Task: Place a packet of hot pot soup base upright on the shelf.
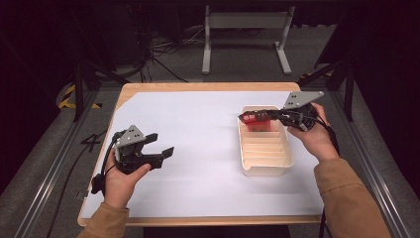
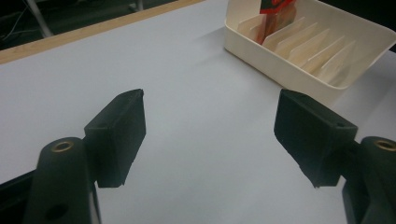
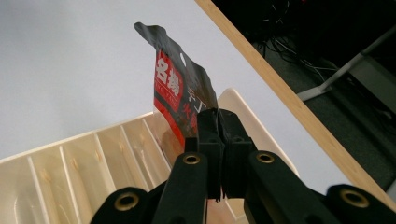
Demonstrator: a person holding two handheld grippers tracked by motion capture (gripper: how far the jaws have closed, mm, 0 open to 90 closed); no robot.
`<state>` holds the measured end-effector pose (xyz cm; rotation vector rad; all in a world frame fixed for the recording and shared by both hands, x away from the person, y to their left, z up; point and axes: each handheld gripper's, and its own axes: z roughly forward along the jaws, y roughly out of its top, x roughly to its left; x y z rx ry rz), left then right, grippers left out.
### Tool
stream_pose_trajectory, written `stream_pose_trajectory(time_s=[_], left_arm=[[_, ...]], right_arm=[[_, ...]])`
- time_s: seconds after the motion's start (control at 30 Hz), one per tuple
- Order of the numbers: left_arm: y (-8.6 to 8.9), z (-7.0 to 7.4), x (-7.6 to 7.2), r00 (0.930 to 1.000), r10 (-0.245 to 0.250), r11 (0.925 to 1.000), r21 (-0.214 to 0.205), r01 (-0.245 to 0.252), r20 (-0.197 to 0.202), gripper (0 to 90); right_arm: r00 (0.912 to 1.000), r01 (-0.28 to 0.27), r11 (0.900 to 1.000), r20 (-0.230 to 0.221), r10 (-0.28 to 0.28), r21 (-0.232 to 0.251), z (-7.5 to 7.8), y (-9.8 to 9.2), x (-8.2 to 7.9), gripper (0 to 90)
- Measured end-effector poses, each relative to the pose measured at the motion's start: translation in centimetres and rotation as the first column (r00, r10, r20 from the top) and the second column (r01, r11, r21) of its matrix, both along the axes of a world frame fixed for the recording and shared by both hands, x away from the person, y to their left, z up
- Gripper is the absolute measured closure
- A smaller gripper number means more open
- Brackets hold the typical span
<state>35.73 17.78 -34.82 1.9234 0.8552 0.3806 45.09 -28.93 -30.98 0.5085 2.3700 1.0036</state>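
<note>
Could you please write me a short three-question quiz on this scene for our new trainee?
1. True or false: the right tool is shut on the red and black packet.
2. Which slot of the cream tray is the packet over: A the far end, B the near end?
3. What does the open left tool hold?

Key: 1 true. 2 A. 3 nothing; it hovers over the white table.

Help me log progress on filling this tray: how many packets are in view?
1. The red-and-black packet is pinched in the right gripper over the far end slot of the cream tray. The other slots look empty.
</note>
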Motion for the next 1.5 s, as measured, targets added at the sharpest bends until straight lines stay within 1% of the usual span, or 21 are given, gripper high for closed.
stream_pose_trajectory(time_s=[0.13,0.2,0.33,0.4,0.57,0.63,0.7,0.8,0.83,0.87,0.97,1.0,1.03,1.07,1.13,1.2,1.33,1.5], left_arm=[[0.0,0.0,0.0,1.0000,0.000,1.0000,0.000,0.000,-0.001,26.0],[-0.1,0.0,0.1,1.0000,-0.004,1.0000,0.003,0.004,0.003,25.9],[-0.2,0.0,0.1,1.0000,-0.003,1.0000,-0.003,0.003,-0.005,25.9],[-0.2,0.0,0.1,1.0000,-0.006,1.0000,0.004,0.006,-0.002,25.9],[-0.3,-0.1,0.2,1.0000,-0.006,1.0000,0.003,0.006,0.001,25.8],[-0.3,-0.1,0.2,1.0000,-0.006,1.0000,0.006,0.006,0.003,25.7],[-0.3,-0.1,0.2,1.0000,-0.006,1.0000,0.003,0.006,-0.006,25.6],[-0.4,-0.1,0.3,0.9999,-0.011,0.9999,0.009,0.011,-0.004,25.4],[-0.4,-0.1,0.3,0.9999,-0.012,0.9999,0.011,0.012,-0.002,25.4],[-0.4,-0.1,0.3,0.9999,-0.012,0.9999,0.011,0.012,-0.002,25.3],[-0.5,-0.2,0.3,0.9999,-0.010,0.9999,0.007,0.010,-0.008,25.0],[-0.5,-0.2,0.3,0.9999,-0.010,0.9999,0.007,0.010,-0.008,25.0],[-0.5,-0.2,0.3,0.9999,-0.010,0.9999,0.006,0.010,-0.008,24.9],[-0.5,-0.2,0.3,0.9999,-0.011,0.9999,0.007,0.011,-0.009,24.9],[-0.5,-0.2,0.3,0.9999,-0.010,0.9999,0.008,0.010,-0.011,24.8],[-0.5,-0.2,0.4,0.9999,-0.013,0.9998,0.013,0.013,-0.010,24.8],[-0.5,-0.2,0.4,0.9998,-0.014,0.9998,0.013,0.014,-0.011,24.6],[-0.4,-0.2,0.5,0.9999,-0.009,0.9999,0.013,0.009,-0.012,23.6]], right_arm=[[0.9998,0.007,1.0000,-0.017,-0.008,-0.005,-0.3,-0.2,0.0,86.0],[0.9998,0.010,0.9999,-0.019,-0.010,-0.006,-0.4,-0.4,-0.1,85.5],[0.9994,0.023,0.9997,-0.026,-0.023,-0.004,-0.6,-0.6,-0.1,84.4],[0.9993,0.027,0.9996,-0.028,-0.027,-0.005,-0.7,-0.7,-0.1,84.3],[0.9983,0.045,0.9989,-0.035,-0.045,-0.011,-0.9,-1.0,-0.2,82.5],[0.9972,0.058,0.9982,-0.046,-0.058,-0.012,-1.0,-1.2,-0.1,79.6],[0.9963,0.069,0.9975,-0.050,-0.070,-0.018,-1.2,-1.4,-0.1,78.8],[0.9950,0.082,0.9965,-0.056,-0.083,-0.019,-1.3,-1.6,-0.1,76.6],[0.9945,0.087,0.9960,-0.057,-0.088,-0.020,-1.4,-1.7,-0.1,74.7],[0.9933,0.098,0.9950,-0.059,-0.099,-0.019,-1.5,-1.8,-0.1,70.7],[0.9892,0.126,0.9921,-0.076,-0.125,0.003,-1.5,-2.0,-0.1,61.3],[0.9892,0.126,0.9921,-0.076,-0.125,0.003,-1.5,-2.0,-0.1,61.3],[0.9869,0.133,0.9908,-0.095,-0.131,0.023,-1.6,-2.1,0.0,54.8],[0.9869,0.133,0.9908,-0.095,-0.131,0.023,-1.6,-2.1,0.0,54.8],[0.9860,0.132,0.9904,-0.109,-0.126,0.041,-1.5,-2.0,-0.1,51.5],[0.9858,0.136,0.9897,-0.106,-0.130,0.045,-1.5,-1.9,-0.2,48.0],[0.9849,0.145,0.9868,-0.106,-0.136,0.073,-1.2,-1.9,-0.3,42.9],[0.9849,0.153,0.9819,-0.098,-0.142,0.111,-0.5,-1.9,-0.7,39.5]])
